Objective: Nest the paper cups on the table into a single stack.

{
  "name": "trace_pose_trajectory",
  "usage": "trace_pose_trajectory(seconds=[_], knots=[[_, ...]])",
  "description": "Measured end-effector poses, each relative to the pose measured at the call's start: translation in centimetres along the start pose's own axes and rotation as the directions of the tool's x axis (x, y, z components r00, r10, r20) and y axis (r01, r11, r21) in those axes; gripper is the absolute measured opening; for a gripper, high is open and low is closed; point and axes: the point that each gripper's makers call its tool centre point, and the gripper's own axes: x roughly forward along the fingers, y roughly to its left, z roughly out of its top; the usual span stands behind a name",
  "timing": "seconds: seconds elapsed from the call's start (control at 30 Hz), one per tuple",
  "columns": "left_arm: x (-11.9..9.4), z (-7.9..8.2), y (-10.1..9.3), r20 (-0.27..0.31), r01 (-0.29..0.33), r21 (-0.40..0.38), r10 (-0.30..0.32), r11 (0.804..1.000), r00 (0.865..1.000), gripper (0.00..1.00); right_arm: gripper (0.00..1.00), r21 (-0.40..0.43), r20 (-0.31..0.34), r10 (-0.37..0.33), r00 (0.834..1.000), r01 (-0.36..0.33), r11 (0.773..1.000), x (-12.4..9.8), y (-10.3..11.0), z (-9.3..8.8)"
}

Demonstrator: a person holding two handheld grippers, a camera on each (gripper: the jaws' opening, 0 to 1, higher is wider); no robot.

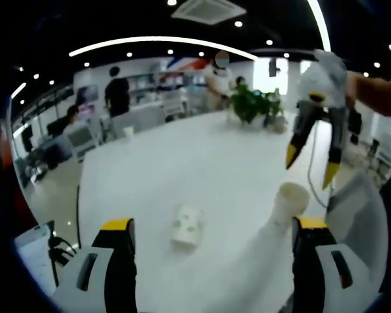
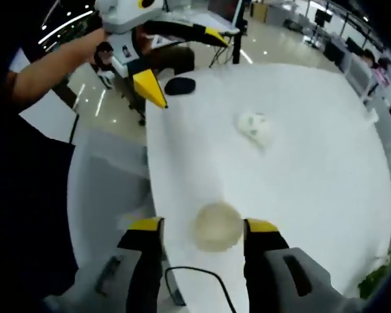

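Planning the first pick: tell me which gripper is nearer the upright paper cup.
Right. The right gripper hangs directly above the upright paper cup, jaws open either side of it. The left gripper is held off beyond the table edge.

We see a white table (image 1: pixel 202 156), a cream paper cup (image 2: pixel 216 226), another white cup with green print (image 1: pixel 186 226), grey grippers tipped yellow, the left (image 1: pixel 212 236) and the right (image 2: pixel 202 233), and a green plant (image 1: pixel 251 104).
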Motion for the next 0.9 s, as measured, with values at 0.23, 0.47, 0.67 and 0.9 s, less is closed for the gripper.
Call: trace_pose_trajectory(seconds=[0.23, 0.47, 0.67, 0.9], knots=[[-0.2, 0.8, 1.4, 0.052, -0.03, -0.036, 0.032, 0.999, 0.998, 0.98, 0.66, 0.052, 0.181, -0.075, 0.981, 0.067, 0.996, -3.2, -2.8, 0.3], [-0.1, 0.7, 2.3, 0.076, -0.03, -0.093, 0.037, 0.995, 0.996, 0.98, 0.77, 0.097, 0.287, -0.199, 0.937, 0.178, 0.979, -5.1, -5.6, -1.4], [-0.1, 0.5, 3.0, 0.09, -0.062, -0.07, 0.068, 0.996, 0.994, 0.98, 0.86, 0.128, 0.345, -0.315, 0.884, 0.288, 0.949, -6.0, -8.1, -3.5], [0.0, -0.1, 2.9, 0.105, -0.062, -0.073, 0.07, 0.995, 0.992, 0.98, 0.99, 0.207, 0.472, -0.408, 0.782, 0.351, 0.913, -6.7, -10.4, -6.2]])
